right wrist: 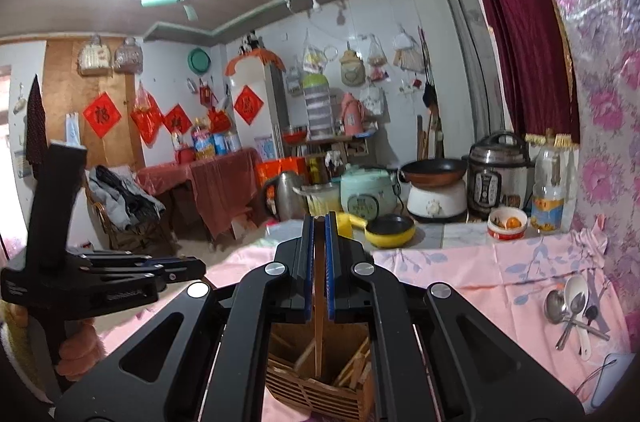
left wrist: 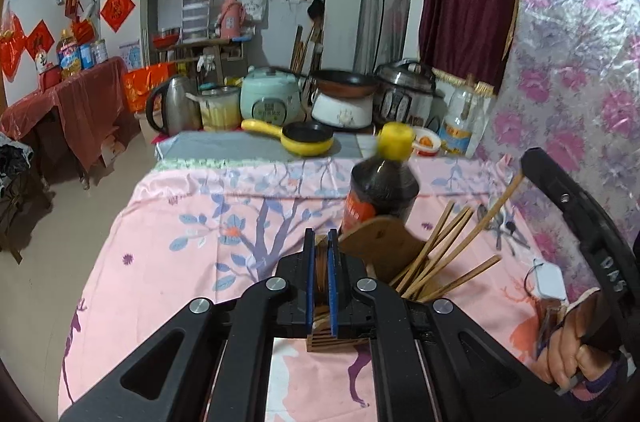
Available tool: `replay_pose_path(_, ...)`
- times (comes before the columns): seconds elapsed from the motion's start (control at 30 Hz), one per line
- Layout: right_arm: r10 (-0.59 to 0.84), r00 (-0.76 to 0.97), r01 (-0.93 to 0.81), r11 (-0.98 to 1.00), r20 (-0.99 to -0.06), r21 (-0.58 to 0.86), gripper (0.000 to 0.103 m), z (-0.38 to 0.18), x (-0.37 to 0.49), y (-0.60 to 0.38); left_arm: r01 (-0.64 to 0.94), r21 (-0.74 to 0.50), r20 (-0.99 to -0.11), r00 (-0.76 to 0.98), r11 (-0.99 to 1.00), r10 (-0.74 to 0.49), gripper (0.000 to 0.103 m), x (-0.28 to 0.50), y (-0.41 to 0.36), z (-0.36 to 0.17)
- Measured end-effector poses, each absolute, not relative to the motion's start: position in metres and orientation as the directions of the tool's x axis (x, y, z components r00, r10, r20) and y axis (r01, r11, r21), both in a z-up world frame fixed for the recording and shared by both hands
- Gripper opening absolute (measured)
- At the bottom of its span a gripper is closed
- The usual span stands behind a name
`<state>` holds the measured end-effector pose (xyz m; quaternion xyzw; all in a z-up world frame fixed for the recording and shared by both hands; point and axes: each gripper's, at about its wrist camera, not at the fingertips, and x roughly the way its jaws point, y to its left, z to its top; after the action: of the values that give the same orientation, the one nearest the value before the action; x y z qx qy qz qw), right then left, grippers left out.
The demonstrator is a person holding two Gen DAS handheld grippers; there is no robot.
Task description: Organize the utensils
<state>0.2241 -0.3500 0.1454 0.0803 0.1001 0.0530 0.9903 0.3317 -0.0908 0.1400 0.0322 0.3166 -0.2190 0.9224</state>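
Your left gripper (left wrist: 321,242) tilts downward, jaws nearly closed on the wall of the wooden holder (left wrist: 376,242) full of chopsticks (left wrist: 444,238) on the pink surface (left wrist: 192,222). Your right gripper (right wrist: 319,222), almost level, pinches one chopstick (right wrist: 319,322) upright above the holder.

In the left wrist view, the wooden holder (left wrist: 384,242) at lower centre is mostly hidden behind the left gripper (left wrist: 321,242), and the dark bottle (left wrist: 380,190) above it is blurred, its label unreadable. At the right edge, a hand (left wrist: 576,346) is cut off. In the right wrist view, the holder's base runs under the bottom edge, and the spoons (right wrist: 572,306) at lower right overlap too tightly to count.
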Motion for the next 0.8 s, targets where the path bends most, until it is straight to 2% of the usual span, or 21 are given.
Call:
replay_pose_path(0.07, 0.143, 0.957, -0.094, 0.976, -0.253, 0.195, 0.011, 0.129, 0.237, -0.352, 0.407, -0.089, -0.612, 0.698, 0.909, -0.372, 0.046, 0.337, -0.091, 0.131)
replay_pose_path(0.13, 0.154, 0.947, -0.089, 0.969, -0.28, 0.232, 0.011, 0.12, 0.241, -0.357, 0.387, -0.096, -0.618, 0.699, 0.917, -0.36, 0.046, 0.34, -0.089, 0.126)
replay_pose_path(0.27, 0.127, 0.963, -0.071, 0.97, -0.238, 0.231, 0.014, 0.132, 0.227, -0.363, 0.362, -0.1, -0.6, 0.721, 0.927, -0.346, 0.046, 0.337, -0.079, 0.132)
replay_pose_path(0.37, 0.112, 0.97, -0.063, 0.972, -0.215, 0.225, 0.021, 0.14, 0.214, -0.363, 0.343, -0.1, -0.584, 0.74, 0.934, -0.334, 0.048, 0.331, -0.071, 0.141)
replay_pose_path(0.43, 0.104, 0.973, -0.056, 0.972, -0.205, 0.227, 0.03, 0.143, 0.205, -0.362, 0.331, -0.099, -0.576, 0.75, 0.938, -0.325, 0.051, 0.324, -0.066, 0.146)
replay_pose_path(0.8, 0.048, 0.984, -0.004, 0.969, -0.171, 0.246, 0.068, 0.156, 0.146, -0.357, 0.217, -0.014, -0.512, 0.837, 0.976, -0.194, 0.074, 0.267, -0.045, 0.156)
